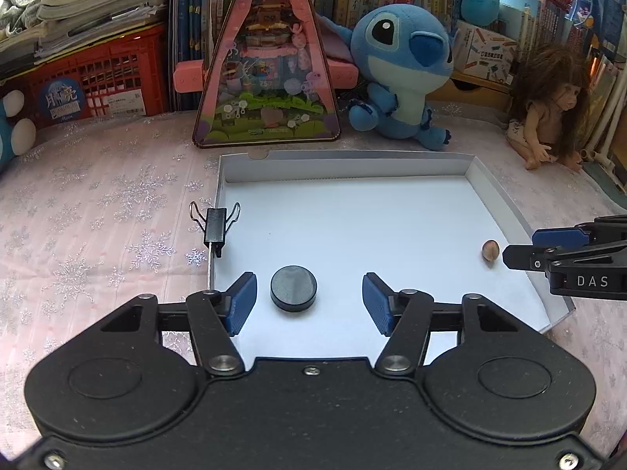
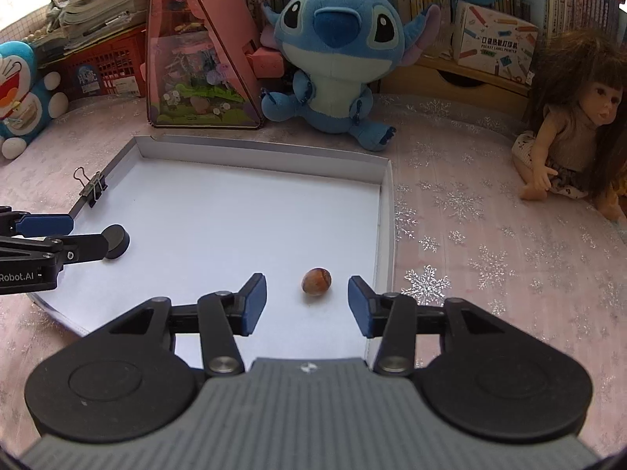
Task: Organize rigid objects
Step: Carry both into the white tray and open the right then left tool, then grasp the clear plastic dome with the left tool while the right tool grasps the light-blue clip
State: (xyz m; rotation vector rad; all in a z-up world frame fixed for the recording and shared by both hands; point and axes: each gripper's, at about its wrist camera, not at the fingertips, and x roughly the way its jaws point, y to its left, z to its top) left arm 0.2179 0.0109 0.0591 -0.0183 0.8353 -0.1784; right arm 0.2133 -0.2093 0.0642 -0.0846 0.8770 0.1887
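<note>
A shallow white tray [image 1: 345,164] lies on the pink snowflake cloth; it also shows in the right wrist view [image 2: 258,149]. A dark round puck [image 1: 293,288] lies flat in it, between the open fingers of my left gripper [image 1: 309,301], untouched. It shows in the right wrist view too [image 2: 116,241]. A small brown nut [image 2: 317,281] lies in the tray just ahead of my open right gripper [image 2: 307,305]; it also shows in the left wrist view [image 1: 490,250]. A black binder clip [image 1: 215,224] is clipped on the tray's left wall [image 2: 93,185].
A pink triangular toy box [image 1: 270,70], a blue Stitch plush [image 1: 403,70] and a doll [image 2: 576,125] stand behind the tray. A red crate [image 1: 98,78] with books and a Doraemon plush [image 2: 23,94] are at the back left.
</note>
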